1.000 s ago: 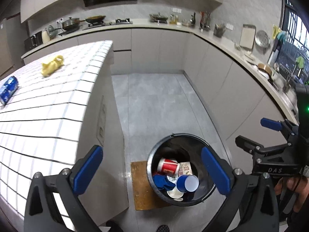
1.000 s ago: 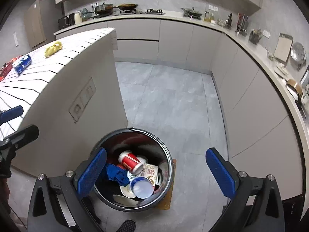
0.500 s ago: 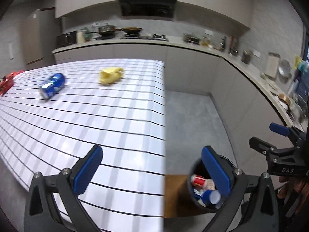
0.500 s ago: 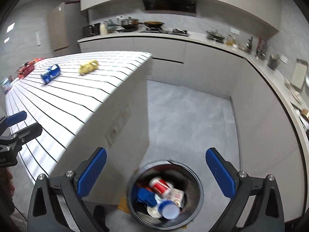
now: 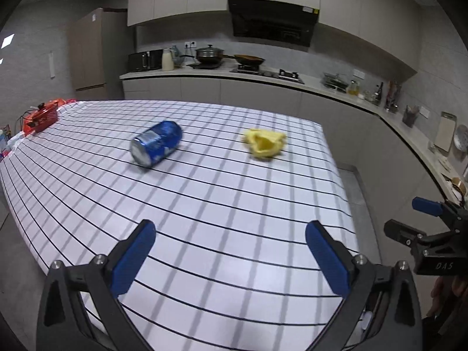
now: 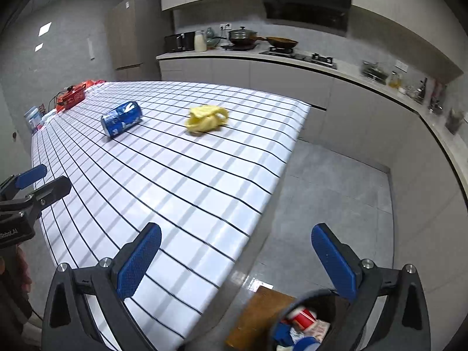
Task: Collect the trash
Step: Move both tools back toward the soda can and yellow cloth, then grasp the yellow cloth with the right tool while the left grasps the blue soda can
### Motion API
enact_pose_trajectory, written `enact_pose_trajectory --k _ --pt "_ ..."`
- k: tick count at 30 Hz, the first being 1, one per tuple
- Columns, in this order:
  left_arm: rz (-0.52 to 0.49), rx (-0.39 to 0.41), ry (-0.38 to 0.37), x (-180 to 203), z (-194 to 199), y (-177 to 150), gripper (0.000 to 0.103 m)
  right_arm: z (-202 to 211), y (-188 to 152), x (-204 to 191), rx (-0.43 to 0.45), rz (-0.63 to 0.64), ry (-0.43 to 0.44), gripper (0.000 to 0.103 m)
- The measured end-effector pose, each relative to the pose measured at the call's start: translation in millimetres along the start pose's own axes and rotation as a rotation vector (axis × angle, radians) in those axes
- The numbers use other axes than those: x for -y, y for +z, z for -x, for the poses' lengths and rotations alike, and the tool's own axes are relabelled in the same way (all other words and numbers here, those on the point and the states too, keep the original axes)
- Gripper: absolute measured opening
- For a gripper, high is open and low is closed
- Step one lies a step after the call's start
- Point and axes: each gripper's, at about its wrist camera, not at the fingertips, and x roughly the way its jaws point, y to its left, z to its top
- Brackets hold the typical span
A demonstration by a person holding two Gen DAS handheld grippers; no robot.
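A blue soda can (image 5: 156, 142) lies on its side on the white checked table (image 5: 204, 204); it also shows in the right wrist view (image 6: 121, 118). A crumpled yellow wrapper (image 5: 264, 142) lies to its right, also in the right wrist view (image 6: 206, 118). My left gripper (image 5: 231, 259) is open and empty over the table's near part. My right gripper (image 6: 237, 259) is open and empty over the table's right edge. The black trash bin (image 6: 304, 326) with cups and paper in it sits on the floor below the right gripper.
A red object (image 5: 42, 115) sits at the table's far left corner. A brown mat (image 6: 254, 316) lies beside the bin. Kitchen counters (image 5: 292, 80) with pots run along the back and right walls. Grey floor (image 6: 336, 193) lies between table and counters.
Both grippers have swung up and left from over the trash bin to face the table. The can and the yellow wrapper are now ahead and nearer. Both grippers stayed open.
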Motion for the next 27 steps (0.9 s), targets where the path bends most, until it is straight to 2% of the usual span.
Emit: enact_pose_trajectory --k 6,15,27 --pt "0.02 -0.008 0.027 -53 -32 20 0.103 -39 36 -35 -0.017 0.016 0.004 0.103" --pt "-0.004 -0.034 0.035 -102 -86 50 0.103 -102 82 -69 -0.046 -0.001 -0.008 0.103" --pt "-0.053 -0.083 0.015 -136 -169 87 0.103 -179 129 -71 -0.097 -0.053 -0.057 0.103"
